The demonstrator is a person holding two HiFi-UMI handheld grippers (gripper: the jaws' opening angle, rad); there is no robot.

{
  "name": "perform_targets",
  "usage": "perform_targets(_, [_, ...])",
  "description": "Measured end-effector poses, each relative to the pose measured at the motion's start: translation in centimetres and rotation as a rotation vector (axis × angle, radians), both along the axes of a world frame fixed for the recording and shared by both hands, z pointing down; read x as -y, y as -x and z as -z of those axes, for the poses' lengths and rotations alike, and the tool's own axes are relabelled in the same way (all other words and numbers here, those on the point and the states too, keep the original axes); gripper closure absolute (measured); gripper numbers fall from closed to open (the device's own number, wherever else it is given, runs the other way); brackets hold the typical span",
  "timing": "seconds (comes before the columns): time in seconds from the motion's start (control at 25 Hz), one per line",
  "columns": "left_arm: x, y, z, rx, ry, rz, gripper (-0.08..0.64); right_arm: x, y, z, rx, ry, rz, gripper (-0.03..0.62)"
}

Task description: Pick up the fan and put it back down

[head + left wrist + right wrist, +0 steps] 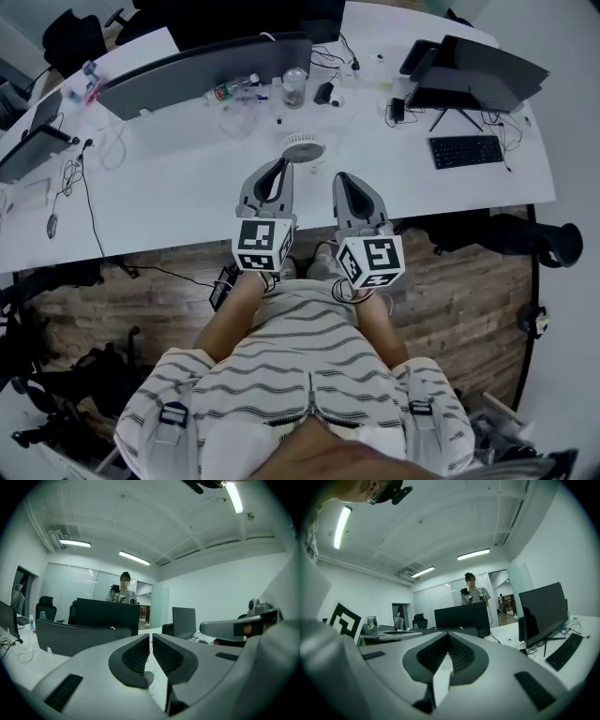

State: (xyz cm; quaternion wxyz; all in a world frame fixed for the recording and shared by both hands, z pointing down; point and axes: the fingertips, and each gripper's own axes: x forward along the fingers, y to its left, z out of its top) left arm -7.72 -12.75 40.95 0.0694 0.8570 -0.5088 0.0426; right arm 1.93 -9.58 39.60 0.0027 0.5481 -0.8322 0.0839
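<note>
White office desk (187, 178), reach-in step, fan not picked up yet

Head view: one small white fan (303, 147) sits on the desk just ahead of my two tongs, left gripper (280, 167) and right gripper (338, 178). Left gripper view: jaws pressed together, empty. Right gripper view: same, closed on nothing. Next I reckon they need opening, then closing in on the fan.

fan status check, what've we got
Left gripper and right gripper both shut, empty. Fan on the desk just ahead, untouched. Nothing between grippers and fan.
</note>
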Motion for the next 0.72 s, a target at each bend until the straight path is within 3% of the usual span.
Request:
perform_targets(0.44, [3.1,-0.5,-3.8,0.107,0.061,-0.012,0.491,1.8,-1.5,-1.4,0.011,0.015,0.033,0.581])
perform_targets(0.72, [6.3,-0.6,-6.5,0.233,0.115,-0.109,0.451,2.8,-1.7,-1.8,0.020,0.018,0.050,0.581])
